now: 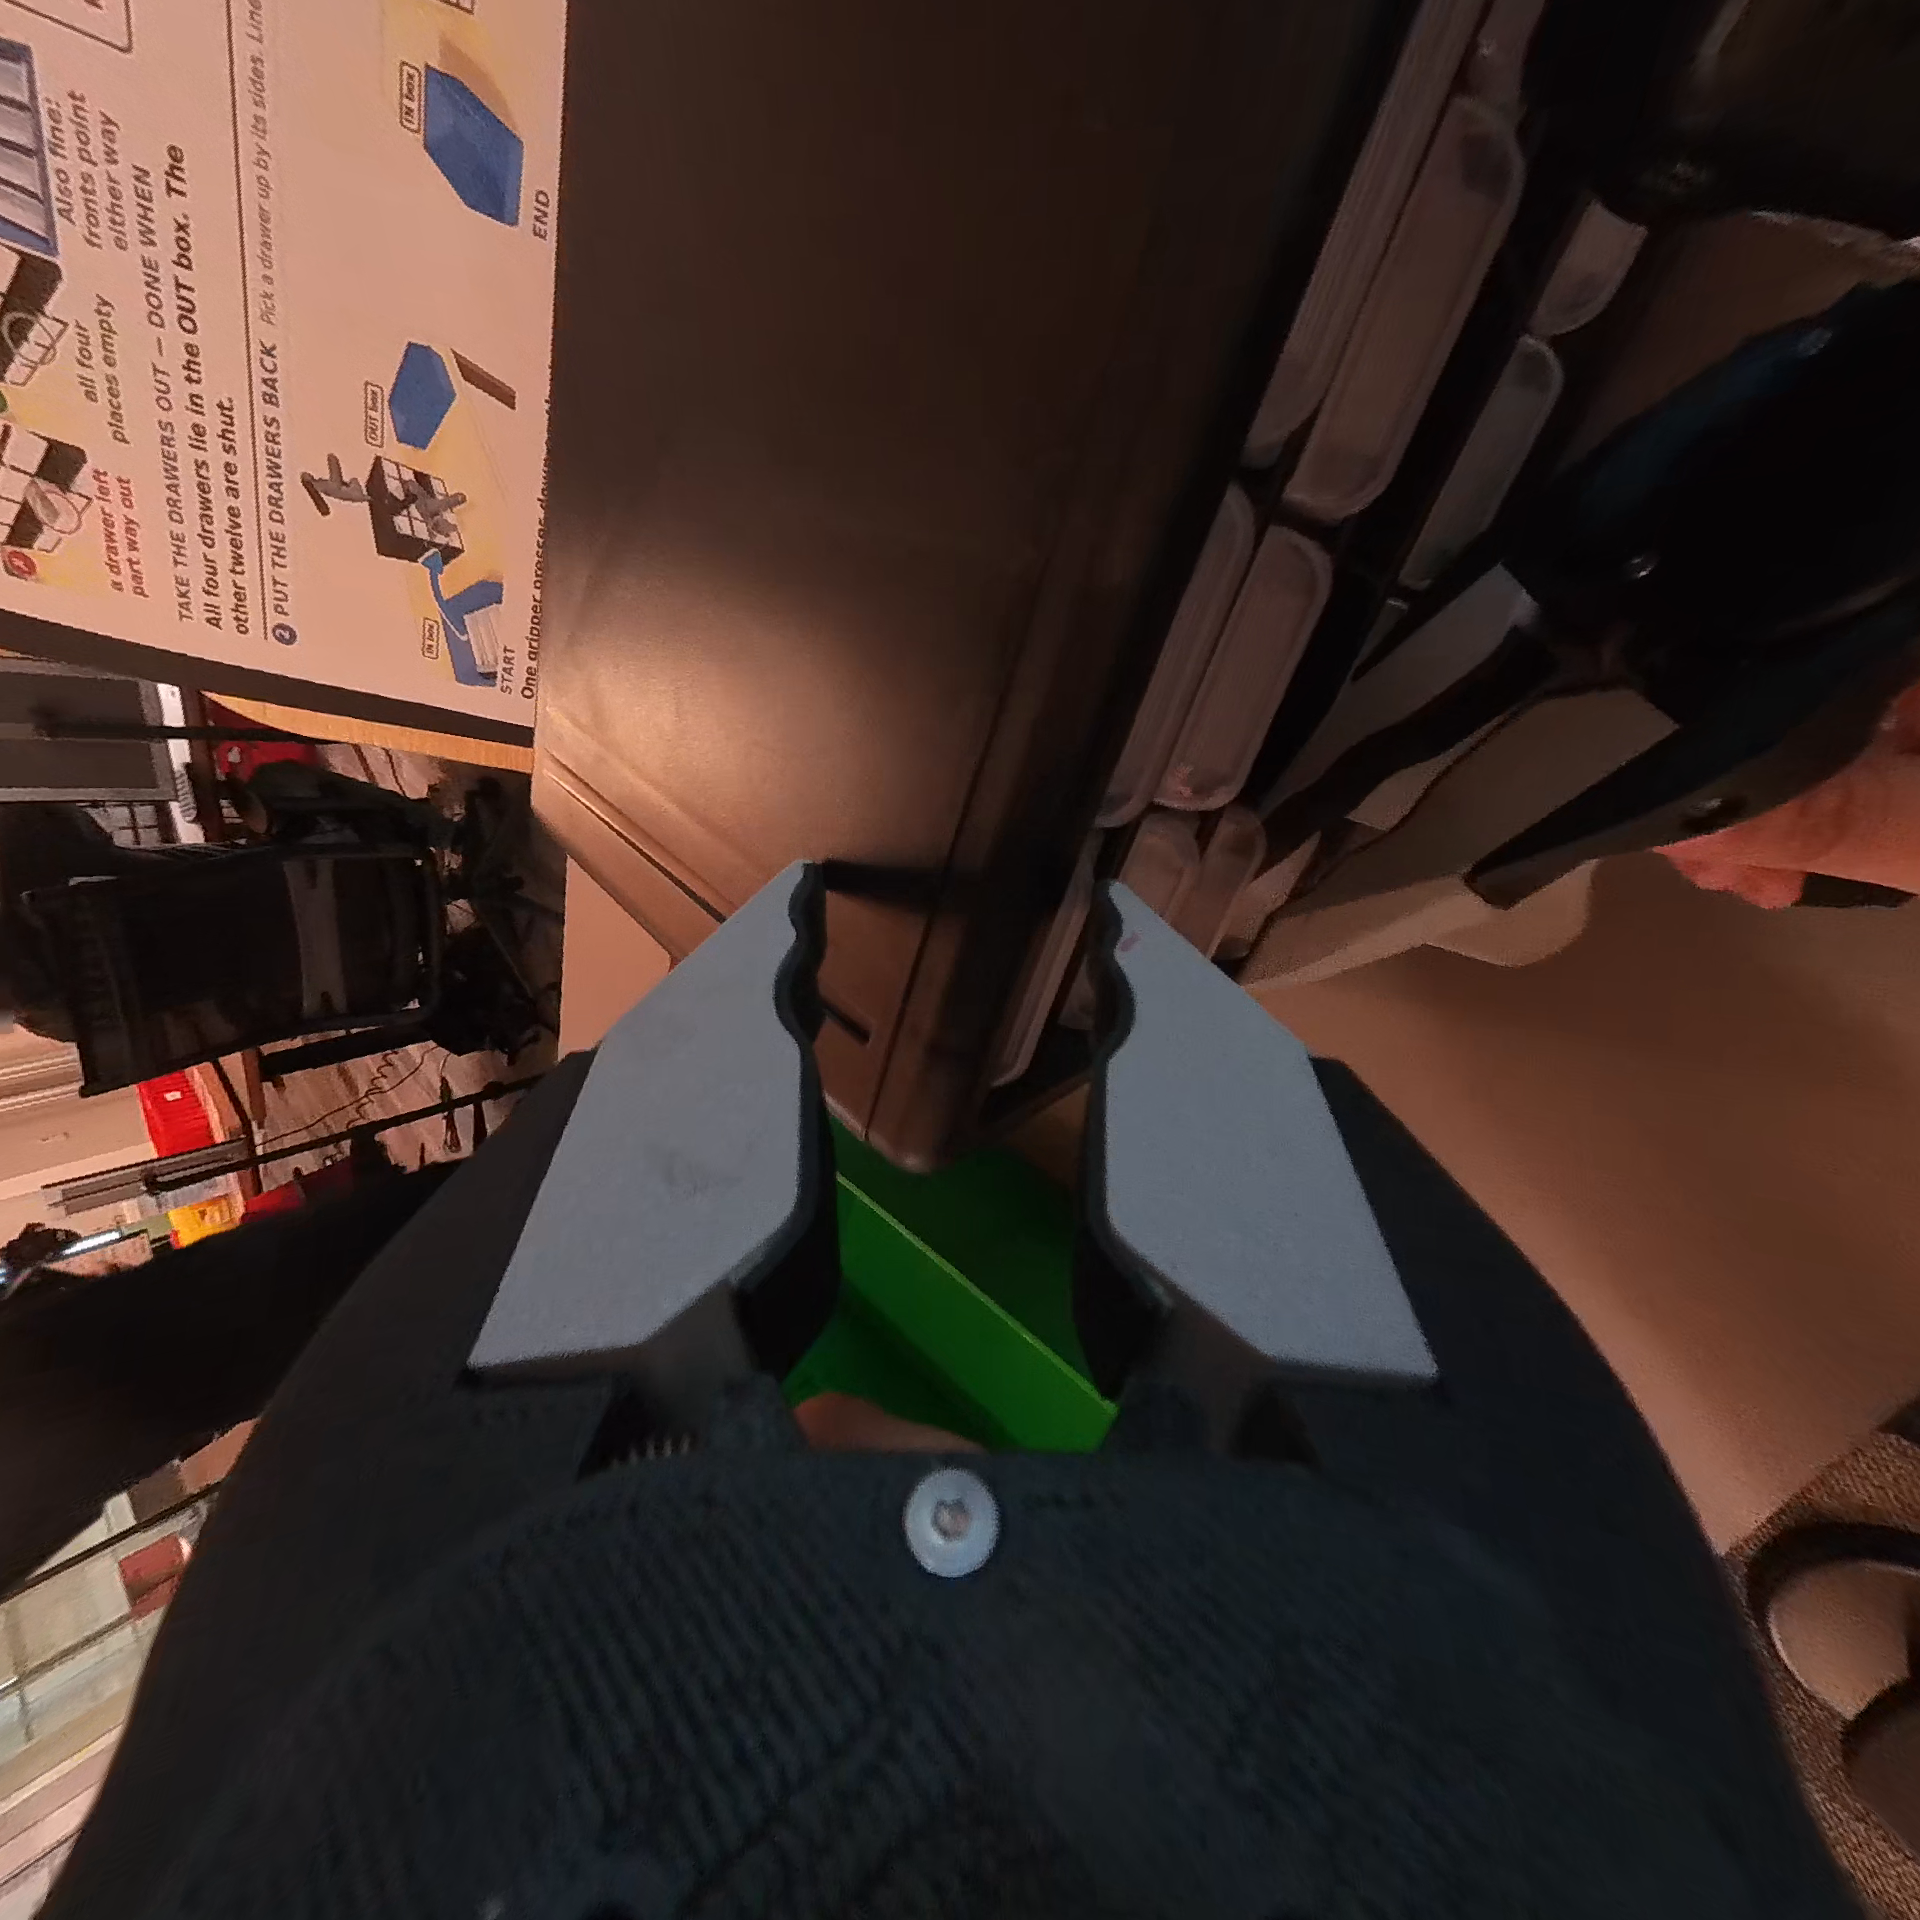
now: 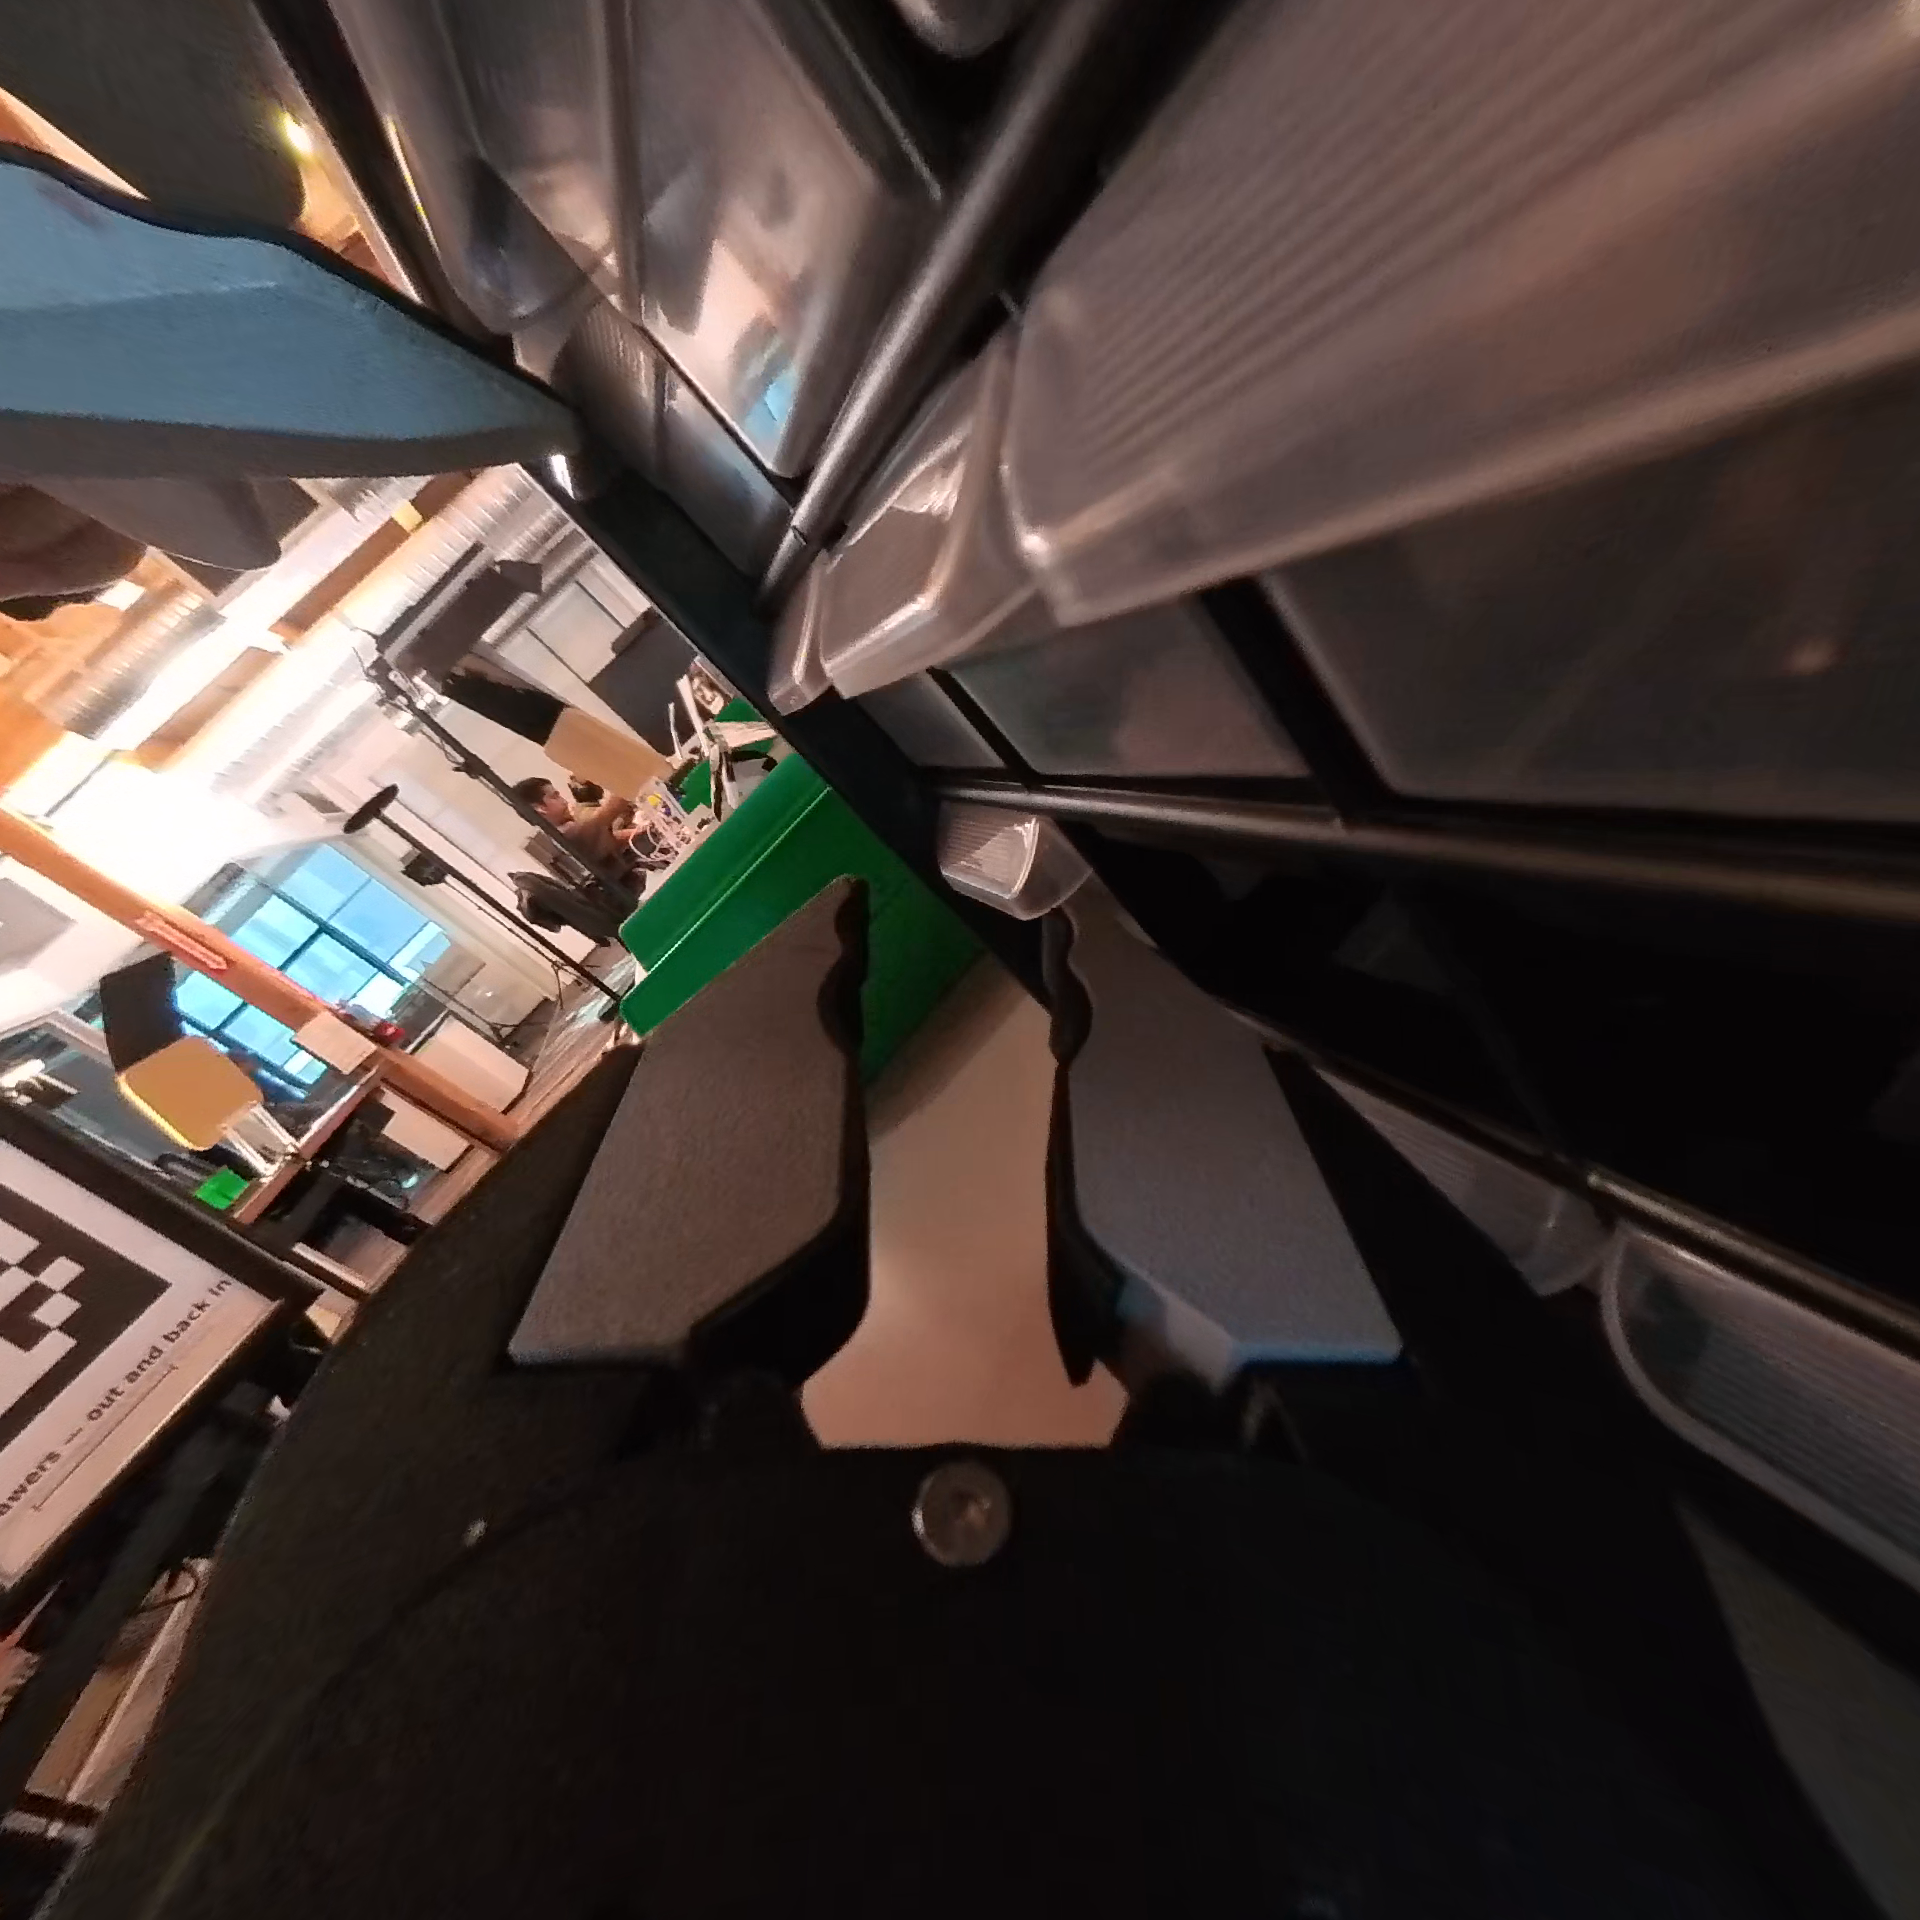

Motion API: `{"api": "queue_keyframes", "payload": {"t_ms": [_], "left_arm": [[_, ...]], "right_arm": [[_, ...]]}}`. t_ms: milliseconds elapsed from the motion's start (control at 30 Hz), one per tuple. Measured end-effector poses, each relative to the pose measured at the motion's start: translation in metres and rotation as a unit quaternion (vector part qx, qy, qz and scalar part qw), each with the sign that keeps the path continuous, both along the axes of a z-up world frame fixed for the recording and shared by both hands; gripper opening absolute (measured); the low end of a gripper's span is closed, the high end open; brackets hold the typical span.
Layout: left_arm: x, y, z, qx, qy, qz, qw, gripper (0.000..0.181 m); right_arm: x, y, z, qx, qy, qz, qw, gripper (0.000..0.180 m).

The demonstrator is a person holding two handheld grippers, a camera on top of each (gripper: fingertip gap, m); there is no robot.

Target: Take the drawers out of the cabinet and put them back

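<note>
The left gripper (image 1: 951, 940) is seen spread around the corner edge of the black cabinet (image 1: 831, 416), a green box (image 1: 966, 1320) beneath; only there is the instruction sheet (image 1: 270, 312) shown. The right gripper (image 2: 951, 935) is spread, empty, beside translucent drawers (image 2: 1455, 416); 1 dark slot (image 2: 1507, 1039) is revealed only there.

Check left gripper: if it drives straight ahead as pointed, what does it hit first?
Likely the black cabinet: its corner edge already sits between the open left gripper fingers. The green box lies below, out of line. Depth is unclear.
</note>
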State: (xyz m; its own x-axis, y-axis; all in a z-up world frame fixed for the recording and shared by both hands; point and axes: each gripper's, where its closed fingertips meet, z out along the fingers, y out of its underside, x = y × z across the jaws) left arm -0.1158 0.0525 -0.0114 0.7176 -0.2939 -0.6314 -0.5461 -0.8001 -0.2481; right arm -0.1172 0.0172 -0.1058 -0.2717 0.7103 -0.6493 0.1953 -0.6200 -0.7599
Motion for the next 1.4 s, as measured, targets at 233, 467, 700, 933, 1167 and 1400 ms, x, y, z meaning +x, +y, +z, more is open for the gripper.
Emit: {"api": "queue_keyframes", "payload": {"t_ms": [233,467,700,933,1167,1400], "left_arm": [[0.0,0.0,0.0,-0.004,0.004,0.002,1.0,0.05],[0.0,-0.001,0.0,-0.006,0.005,-0.001,1.0,0.05],[0.0,-0.001,0.0,-0.002,0.004,-0.001,1.0,0.05],[-0.001,0.0,0.0,-0.001,0.005,-0.001,1.0,0.049],[-0.002,0.001,-0.001,-0.006,0.025,0.005,1.0,0.05],[-0.002,0.0,-0.001,-0.009,0.021,0.004,1.0,0.05]], "right_arm": [[0.004,0.001,-0.011,0.024,-0.032,0.004,0.999,0.0],[0.027,-0.02,-0.006,0.019,-0.005,0.049,0.999,0.0],[0.027,-0.008,-0.016,0.032,-0.03,0.004,0.999,0.019],[0.019,0.01,-0.008,-0.048,0.003,-0.024,0.999,0.054],[0.03,0.015,0.005,-0.101,0.058,-0.015,0.993,0.031],[0.013,-0.002,-0.005,-0.096,0.023,0.026,0.995,0.048]]}}
